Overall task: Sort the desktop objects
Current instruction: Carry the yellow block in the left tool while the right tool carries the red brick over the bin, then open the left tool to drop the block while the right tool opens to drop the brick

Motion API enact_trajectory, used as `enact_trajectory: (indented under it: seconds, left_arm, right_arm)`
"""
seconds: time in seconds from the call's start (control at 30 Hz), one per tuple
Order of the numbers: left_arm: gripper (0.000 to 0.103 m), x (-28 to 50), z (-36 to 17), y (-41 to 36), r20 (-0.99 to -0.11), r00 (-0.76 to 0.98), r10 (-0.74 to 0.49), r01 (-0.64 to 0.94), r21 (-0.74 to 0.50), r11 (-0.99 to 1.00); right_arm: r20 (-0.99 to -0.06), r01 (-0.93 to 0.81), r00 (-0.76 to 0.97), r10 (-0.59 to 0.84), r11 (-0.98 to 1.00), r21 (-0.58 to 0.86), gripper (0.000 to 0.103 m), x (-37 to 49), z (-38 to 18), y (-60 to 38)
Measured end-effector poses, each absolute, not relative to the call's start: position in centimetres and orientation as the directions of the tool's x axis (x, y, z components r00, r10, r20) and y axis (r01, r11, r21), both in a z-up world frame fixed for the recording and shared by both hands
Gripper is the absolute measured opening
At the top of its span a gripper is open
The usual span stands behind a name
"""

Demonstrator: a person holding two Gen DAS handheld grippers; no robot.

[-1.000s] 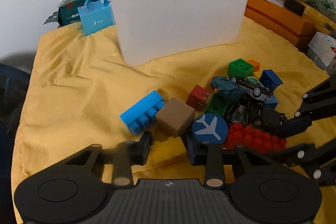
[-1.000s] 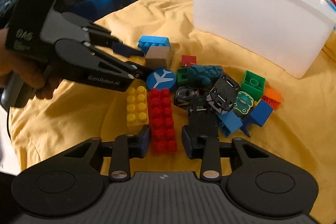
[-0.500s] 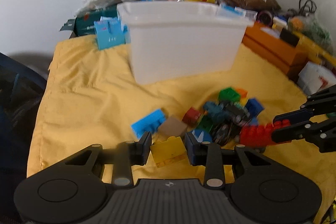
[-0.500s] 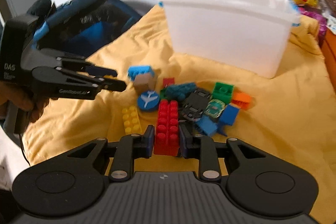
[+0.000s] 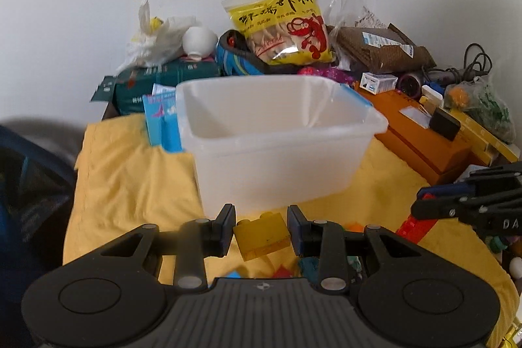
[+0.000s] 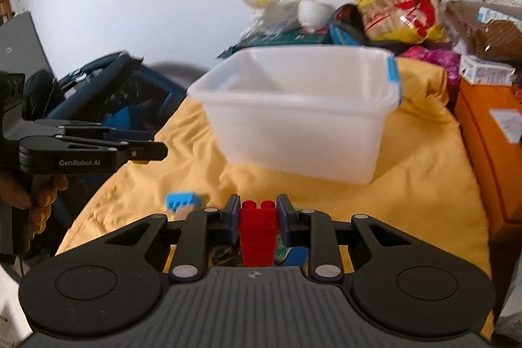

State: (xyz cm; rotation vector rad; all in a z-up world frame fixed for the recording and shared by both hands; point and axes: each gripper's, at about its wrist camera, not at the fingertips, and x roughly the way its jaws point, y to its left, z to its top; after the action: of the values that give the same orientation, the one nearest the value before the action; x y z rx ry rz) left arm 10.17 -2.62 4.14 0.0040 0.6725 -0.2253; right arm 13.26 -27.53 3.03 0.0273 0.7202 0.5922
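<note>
Between the two pads of the left gripper sat a yellow building brick, pinched on both sides and lifted clear of the yellow cloth. To its right, the right gripper was clamped on a long red brick, which pointed away from the camera with its studs at the far end; its pads pressed on both sides of the brick. In the left wrist view this red brick appeared as a red strip below the black fingers.

Just beyond both bricks stood the white plastic bin, open at the top, and I saw nothing inside it. It rested on the cloth, near the far edge. Under the grippers, on the cloth, lay the remaining toys: a blue brick at the left, and some green and blue pieces partly hidden behind the red brick.

Behind the bin, against the white wall, was a heap of things: a yellow snack bag, a white plastic bag and a brown package. An orange box stood at the right of the bin. At the left, a person's hand held the handle of the left gripper.
</note>
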Motion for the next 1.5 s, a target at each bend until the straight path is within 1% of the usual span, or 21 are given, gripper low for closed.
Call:
enact_trajectory:
  seconds: [0.2,0.3,0.4,0.47,0.63,0.83,0.87,0.9,0.93,0.97,1.0,1.03,1.17,1.33,1.4,1.5]
  left_arm:
    - [0.038,13.5,7.3,-3.3,-0.601,0.772,-0.205,0.199,-0.078,0.977]
    - [0.038,15.5,9.4,-4.0,-0.585,0.784,-0.207,0.217,-0.054,0.975]
    - [0.038,17.9,10.8,-4.7,-0.606,0.768,-0.207,0.229,-0.043,0.973]
    - [0.038,19.6,11.2,-4.9,-0.621,0.756,-0.209,0.226,-0.053,0.973]
    - [0.038,23.2,10.9,-4.8,-0.653,0.726,-0.215,0.193,-0.108,0.975]
    - [0.038,25.9,10.4,-5.0,-0.677,0.712,-0.188,0.174,-0.090,0.981]
    - [0.043,26.2,10.4,-5.0,-0.676,0.714,-0.184,0.174,-0.083,0.981]
    - [0.050,26.5,10.3,-5.1,-0.679,0.714,-0.172,0.168,-0.073,0.983]
    - [0.068,26.8,10.1,-5.2,-0.685,0.712,-0.153,0.154,-0.059,0.986]
    - [0.072,26.9,10.0,-5.2,-0.685,0.717,-0.125,0.133,-0.041,0.990]
    - [0.072,27.0,10.0,-5.0,-0.679,0.726,-0.111,0.122,-0.031,0.992]
    - [0.072,26.9,9.9,-4.7,-0.674,0.731,-0.106,0.116,-0.030,0.993]
    - [0.072,25.1,9.4,-3.5,-0.664,0.740,-0.111,0.107,-0.047,0.993]
    - [0.072,18.1,7.3,-2.4,-0.624,0.771,-0.126,0.128,-0.041,0.991]
    - [0.072,14.6,6.0,-2.0,-0.618,0.775,-0.131,0.125,-0.055,0.991]
    - [0.072,9.4,3.3,-2.1,-0.619,0.777,-0.116,0.097,-0.064,0.993]
  right_arm:
    - [-0.559,-0.479,0.653,0.510,0.851,0.216,0.027,16.1,6.3,-28.3]
    - [-0.525,-0.471,0.685,0.504,0.857,0.209,0.027,18.3,8.8,-28.2]
    - [-0.510,-0.468,0.704,0.494,0.863,0.190,0.027,20.5,10.5,-27.9]
    - [-0.516,-0.461,0.706,0.485,0.868,0.186,0.027,22.4,11.2,-27.4]
    - [-0.550,-0.445,0.695,0.462,0.878,0.176,0.027,25.8,10.9,-26.6]
    - [-0.607,-0.428,0.668,0.432,0.889,0.161,0.027,28.7,9.8,-25.6]
    - [-0.619,-0.421,0.660,0.426,0.892,0.165,0.028,29.2,9.6,-25.4]
    - [-0.629,-0.413,0.655,0.420,0.895,0.168,0.029,29.6,9.4,-25.2]
    - [-0.638,-0.403,0.651,0.411,0.900,0.167,0.039,30.1,9.2,-25.1]
    - [-0.643,-0.387,0.656,0.395,0.908,0.162,0.052,30.5,9.0,-25.1]
    - [-0.639,-0.381,0.664,0.389,0.911,0.158,0.055,30.6,9.0,-25.1]
    - [-0.638,-0.380,0.667,0.385,0.912,0.153,0.053,30.7,8.9,-25.1]
    - [-0.627,-0.409,0.667,0.402,0.901,0.143,0.053,28.7,8.6,-25.0]
    - [-0.608,-0.491,0.647,0.460,0.862,0.129,0.055,22.0,6.8,-25.5]
    - [-0.627,-0.524,0.623,0.468,0.845,0.110,0.055,18.9,5.0,-25.6]
    - [-0.683,-0.550,0.567,0.461,0.829,0.103,0.055,14.4,1.4,-25.6]
